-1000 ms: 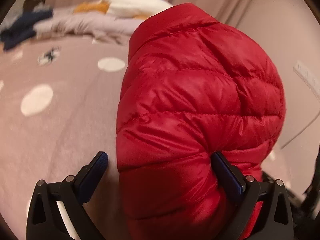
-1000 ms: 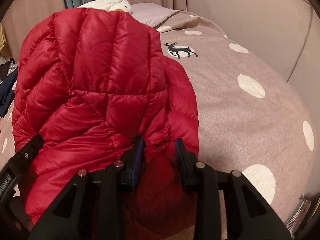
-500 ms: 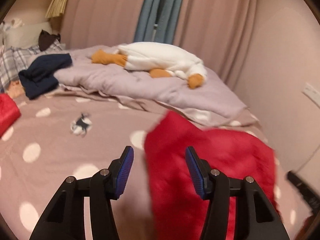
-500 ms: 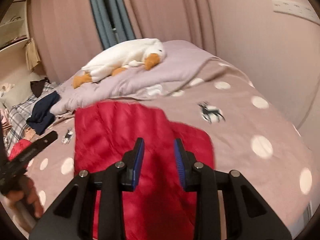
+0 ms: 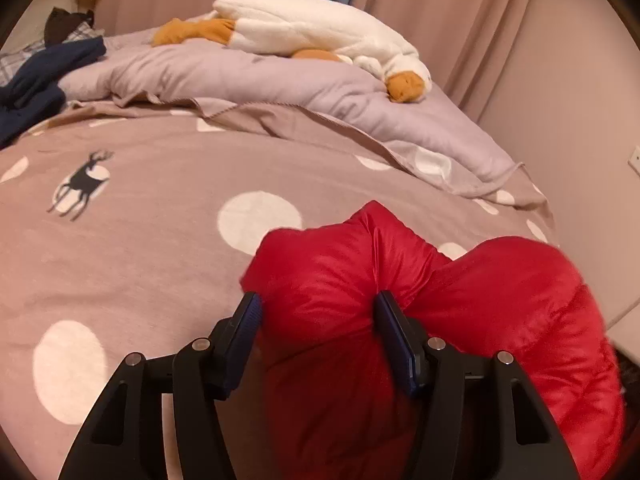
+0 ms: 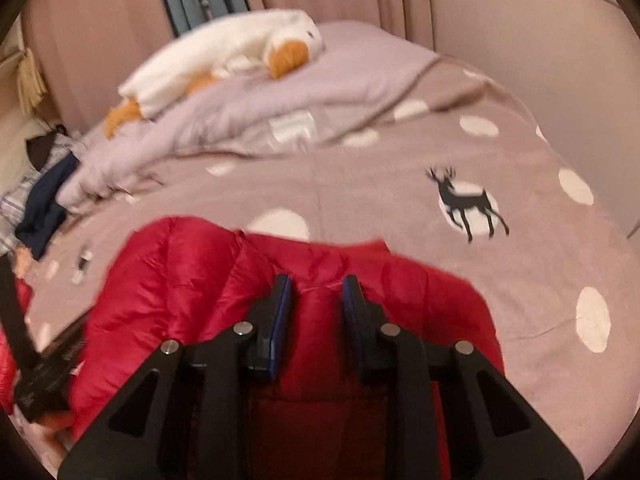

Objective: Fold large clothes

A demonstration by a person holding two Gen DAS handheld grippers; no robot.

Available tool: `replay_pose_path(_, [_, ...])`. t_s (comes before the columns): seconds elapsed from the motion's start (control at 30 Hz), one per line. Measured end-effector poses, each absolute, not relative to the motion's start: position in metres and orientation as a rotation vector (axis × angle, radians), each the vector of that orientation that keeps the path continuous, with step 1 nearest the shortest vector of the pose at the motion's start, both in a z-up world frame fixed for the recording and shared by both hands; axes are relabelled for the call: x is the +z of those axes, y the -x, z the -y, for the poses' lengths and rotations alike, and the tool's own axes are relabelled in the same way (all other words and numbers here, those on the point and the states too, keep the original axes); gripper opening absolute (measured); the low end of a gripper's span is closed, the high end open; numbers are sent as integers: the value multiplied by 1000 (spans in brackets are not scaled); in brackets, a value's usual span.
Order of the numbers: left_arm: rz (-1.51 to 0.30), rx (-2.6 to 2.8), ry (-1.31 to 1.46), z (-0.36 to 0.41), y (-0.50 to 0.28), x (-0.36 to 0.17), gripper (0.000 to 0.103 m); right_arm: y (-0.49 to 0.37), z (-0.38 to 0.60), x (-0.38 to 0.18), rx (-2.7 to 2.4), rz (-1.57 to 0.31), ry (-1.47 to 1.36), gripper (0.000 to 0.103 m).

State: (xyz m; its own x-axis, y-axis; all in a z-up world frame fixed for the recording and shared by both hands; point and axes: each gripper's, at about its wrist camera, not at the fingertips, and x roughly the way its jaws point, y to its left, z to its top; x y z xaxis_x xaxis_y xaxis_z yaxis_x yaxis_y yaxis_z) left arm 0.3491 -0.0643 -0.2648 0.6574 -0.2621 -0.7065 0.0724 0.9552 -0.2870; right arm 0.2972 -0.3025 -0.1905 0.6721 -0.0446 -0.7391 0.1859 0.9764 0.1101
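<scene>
A red quilted puffer jacket [image 5: 500,300] lies bunched on the dotted brown bedspread [image 5: 140,260], at the lower right of the left wrist view. My left gripper [image 5: 318,300] has a thick puffed fold of it between its blue pads, which press on it while the jaws are opening. In the right wrist view the jacket [image 6: 168,280] spreads across the lower middle. There my right gripper [image 6: 317,282] pinches a narrow ridge near the jacket's far edge, and its jaws are closing. The fabric under both grippers is hidden.
A white plush goose [image 5: 320,28] rests on a crumpled lilac duvet [image 5: 240,76] at the far end of the bed. A navy garment [image 5: 32,80] lies at the far left. Curtains and a wall close the right side. A deer print [image 6: 468,204] marks the bedspread.
A second ago the jacket hung up in front of both cameras; now it is down on the bed. The left jaws went from wide apart to narrower around a fold.
</scene>
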Motion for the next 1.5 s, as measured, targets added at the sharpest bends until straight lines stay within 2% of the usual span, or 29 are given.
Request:
replay_pose_path(0.17, [-832,-183,213,63,-353,-268,64,-301,320,-214,-102,-850,-278,25])
replay_pose_path(0.47, [-811,-158,184,61,-358,-273,74,-300,310,-216,-142,-837,-210,25])
replay_pose_path(0.7, [-780,-111,150,65,-353,-265,74,-293,315,-212,-131,-806,-255,26])
replay_pose_path(0.9, [-789,-88,154,59,-337,-232,74,-272,316,-191,-116,-743,-302,30])
replay_pose_path(1.0, [-758,-146,288,41,-316,-205,74,-248,315,-169,-57,-678,-313,49])
replay_pose_path(1.03, [-731,-156,347,32,-302,-193,74,-236,315,-161,-46,-648,-319,62])
replay_pose_path(1.07, [-712,-158,373,28,-293,-185,77,-227,316,-156,-45,-632,-328,75])
replay_pose_path(1.1, [-680,-173,381,25,-278,-175,80,-215,317,-150,-38,-612,-344,79])
replay_pose_path(1.13, [-647,-190,360,25,-264,-168,89,-205,319,-146,-23,-592,-360,83])
replay_pose_path(1.17, [-621,-198,333,26,-252,-163,97,-195,321,-144,-5,-570,-379,84])
replay_pose_path(1.23, [-543,-183,308,24,-220,-161,102,-183,327,-144,9,-557,-417,89])
replay_pose_path(1.33, [-509,-200,344,19,-201,-171,102,-175,330,-156,6,-602,-445,93])
replay_pose_path(1.5, [-680,-372,443,15,-214,-201,102,-157,340,-193,24,-662,-594,97])
